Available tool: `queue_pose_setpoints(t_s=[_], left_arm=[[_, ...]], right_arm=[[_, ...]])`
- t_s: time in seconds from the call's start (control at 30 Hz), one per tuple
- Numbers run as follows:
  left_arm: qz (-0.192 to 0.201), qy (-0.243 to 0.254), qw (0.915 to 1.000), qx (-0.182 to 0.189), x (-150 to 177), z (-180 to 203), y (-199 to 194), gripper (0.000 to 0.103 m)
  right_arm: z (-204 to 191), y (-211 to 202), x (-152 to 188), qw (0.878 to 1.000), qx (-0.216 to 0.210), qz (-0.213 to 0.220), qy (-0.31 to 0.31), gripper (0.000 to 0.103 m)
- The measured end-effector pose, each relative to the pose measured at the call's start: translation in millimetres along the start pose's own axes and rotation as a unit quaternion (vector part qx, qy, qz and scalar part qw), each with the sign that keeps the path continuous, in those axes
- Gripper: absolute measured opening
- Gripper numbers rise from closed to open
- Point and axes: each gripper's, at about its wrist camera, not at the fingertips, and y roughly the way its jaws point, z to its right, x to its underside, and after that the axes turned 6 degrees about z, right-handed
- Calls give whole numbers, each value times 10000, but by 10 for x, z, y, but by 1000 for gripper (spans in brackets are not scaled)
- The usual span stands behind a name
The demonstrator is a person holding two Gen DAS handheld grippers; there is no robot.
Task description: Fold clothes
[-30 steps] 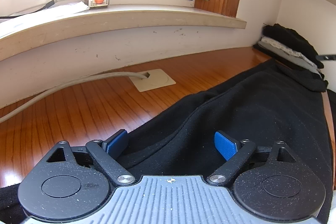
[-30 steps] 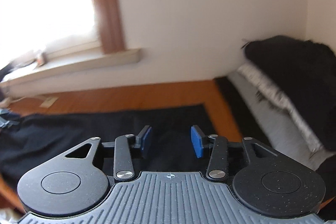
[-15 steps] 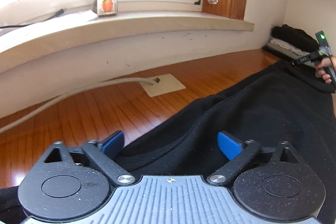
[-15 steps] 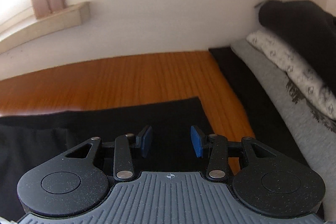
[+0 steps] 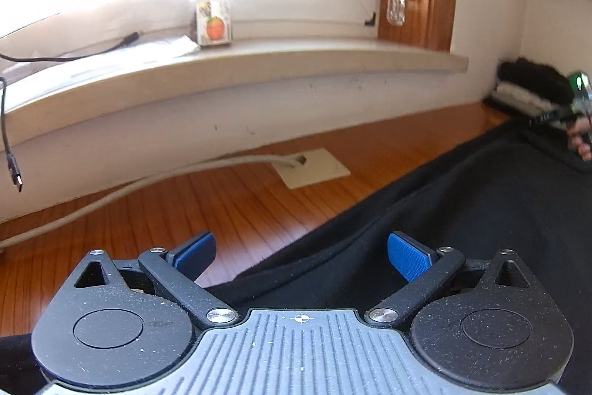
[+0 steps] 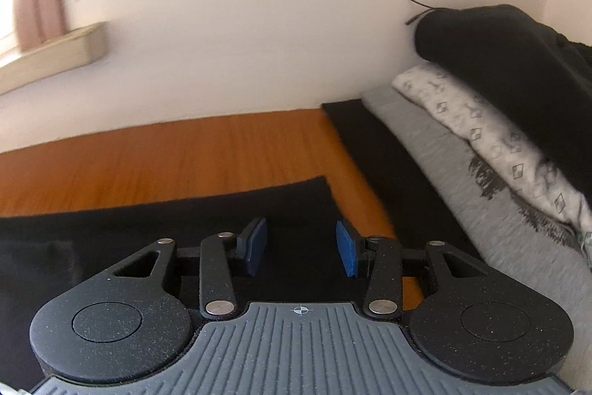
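Stretching left to right across the wooden table (image 5: 240, 206), the black garment (image 5: 462, 210) lies flat with its long axis running between both hands. The left hand-held gripper (image 5: 301, 256), jaws apart, straddles one end's edge; the right hand-held gripper (image 6: 299, 245), also apart, hovers over the far corner, beside a pile of folded clothes (image 6: 481, 121).

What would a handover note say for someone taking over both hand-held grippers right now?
Left hand-held gripper: open, empty, over one end of the black garment.
Right hand-held gripper: open, empty, over the other end near its corner.
Garment lies spread flat on the wooden table; a pile of clothes sits at the right.
Done: garment laid out. Left: grasp both ends, fold it.
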Motion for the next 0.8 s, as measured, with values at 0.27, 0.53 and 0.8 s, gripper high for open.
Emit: queue_pose_setpoints(t_s=[0.27, 0.53, 0.8], left_arm=[[-60, 40, 10000, 55, 28, 9, 32, 100], [140, 336, 9987, 361, -96, 256, 49, 94], [-61, 421, 9975, 557, -120, 411, 346, 72]], right_arm=[[111, -61, -42, 9997, -205, 10, 110, 51], [-15, -876, 70, 9934, -962, 613, -103, 51], [-122, -1280, 480, 9899, -1314, 282, -449, 51]])
